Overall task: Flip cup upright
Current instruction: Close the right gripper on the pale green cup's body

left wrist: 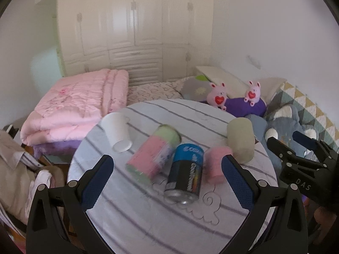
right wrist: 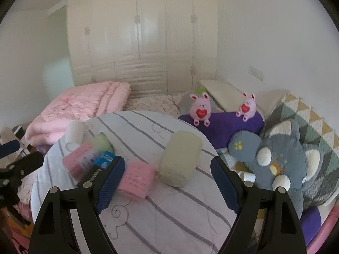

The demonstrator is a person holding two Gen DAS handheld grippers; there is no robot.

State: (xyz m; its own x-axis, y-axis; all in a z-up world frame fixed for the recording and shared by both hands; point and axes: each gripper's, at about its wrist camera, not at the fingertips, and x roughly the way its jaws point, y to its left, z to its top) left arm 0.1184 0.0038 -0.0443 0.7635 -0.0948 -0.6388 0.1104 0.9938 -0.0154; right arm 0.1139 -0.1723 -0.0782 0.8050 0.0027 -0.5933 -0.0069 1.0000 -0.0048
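Observation:
A white paper cup (left wrist: 117, 132) stands upside down, base up, at the far left of the round striped table (left wrist: 148, 218); it also shows in the right wrist view (right wrist: 74, 131). My left gripper (left wrist: 167, 174) is open and empty, near the table's front, well short of the cup. My right gripper (right wrist: 167, 183) is open and empty over the table's right part; it shows in the left wrist view (left wrist: 300, 146) at the right edge.
A pink-and-green can (left wrist: 153, 155), a large battery-shaped can (left wrist: 186, 176), a pink roll (left wrist: 215, 164) and a pale green roll (left wrist: 240, 139) lie mid-table. A bed with a pink quilt (left wrist: 78, 103) and plush toys (right wrist: 286, 160) surrounds the table.

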